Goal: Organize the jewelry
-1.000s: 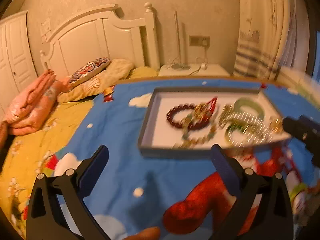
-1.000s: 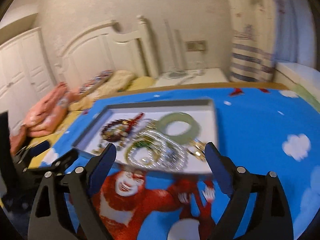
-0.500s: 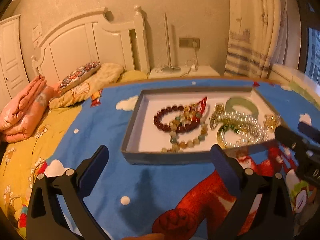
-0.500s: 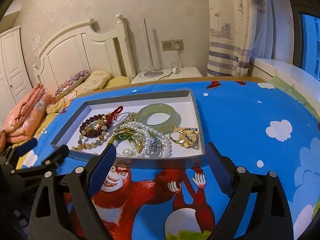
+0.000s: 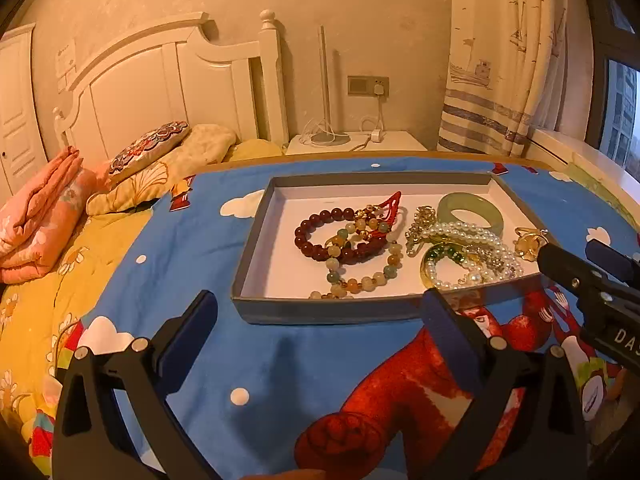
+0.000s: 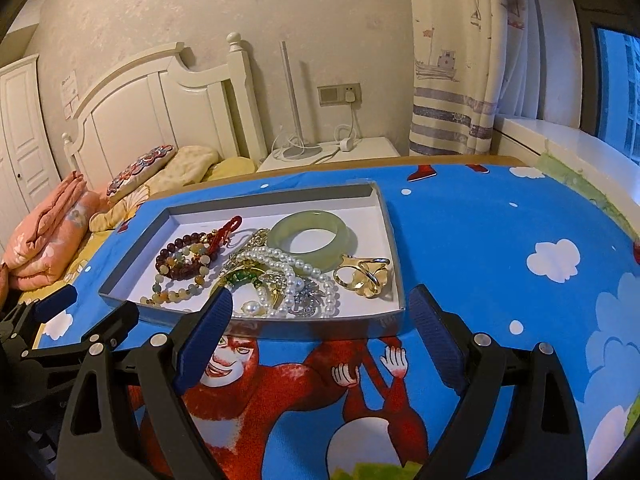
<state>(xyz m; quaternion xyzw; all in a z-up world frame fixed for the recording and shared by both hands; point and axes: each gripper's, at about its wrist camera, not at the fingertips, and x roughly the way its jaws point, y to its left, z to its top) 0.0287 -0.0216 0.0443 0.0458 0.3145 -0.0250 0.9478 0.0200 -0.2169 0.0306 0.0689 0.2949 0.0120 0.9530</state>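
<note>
A shallow grey tray (image 5: 256,256) (image 6: 132,254) with a white floor lies on the blue cartoon cloth. It holds a tangle of jewelry: a dark red bead bracelet (image 5: 310,238) (image 6: 168,258), a pale mixed-bead bracelet (image 5: 360,282), a green jade bangle (image 5: 470,210) (image 6: 310,236), a pearl string (image 5: 468,234) (image 6: 288,266) and a gold flower piece (image 6: 366,276) (image 5: 528,242). My left gripper (image 5: 320,330) is open and empty just before the tray's near wall. My right gripper (image 6: 320,326) is open and empty at the tray's near right corner.
The cloth covers a table (image 6: 500,280) beside a bed with a white headboard (image 5: 160,92), pillows and folded pink bedding (image 5: 36,220). A nightstand with a lamp pole (image 6: 304,152) stands behind. A curtain (image 5: 500,60) and window sill are at the right.
Both grippers have shifted so the tray sits nearer and more centred in each view. The jewelry has not moved. Both grippers stay open.
</note>
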